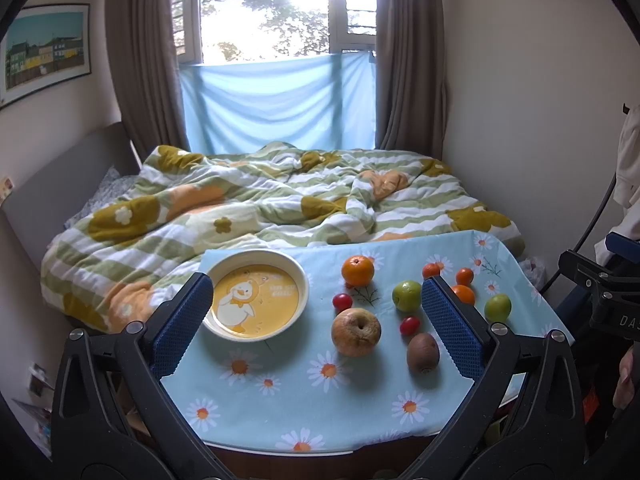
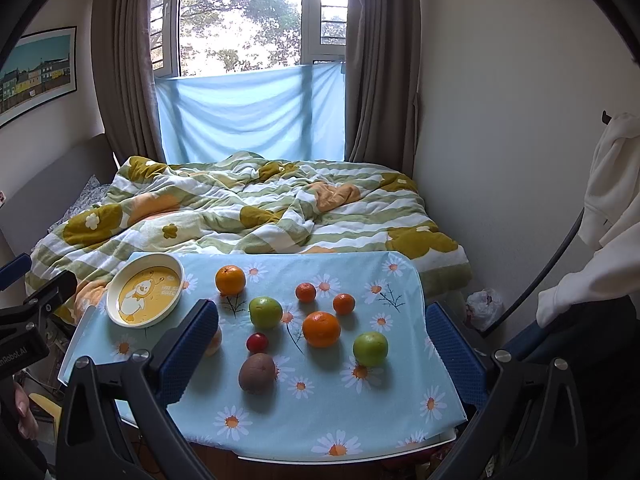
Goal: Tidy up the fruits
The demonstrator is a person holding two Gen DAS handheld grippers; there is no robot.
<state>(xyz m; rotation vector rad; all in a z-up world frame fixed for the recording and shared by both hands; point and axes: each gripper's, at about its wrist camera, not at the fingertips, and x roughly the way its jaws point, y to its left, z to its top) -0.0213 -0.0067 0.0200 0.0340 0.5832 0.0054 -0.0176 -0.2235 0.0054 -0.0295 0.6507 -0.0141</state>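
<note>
A cream and yellow duck plate sits empty at the table's far left. Loose on the daisy cloth lie a large orange, a yellowish apple, a kiwi, two green fruits, cherry tomatoes and small oranges. My left gripper is open above the near table, framing the apple and kiwi. My right gripper is open and empty over the fruits.
The small table with the blue daisy cloth stands against a bed with a rumpled green and yellow quilt. A wall stands to the right, with a white garment hanging there. The other gripper's body shows at each view's side.
</note>
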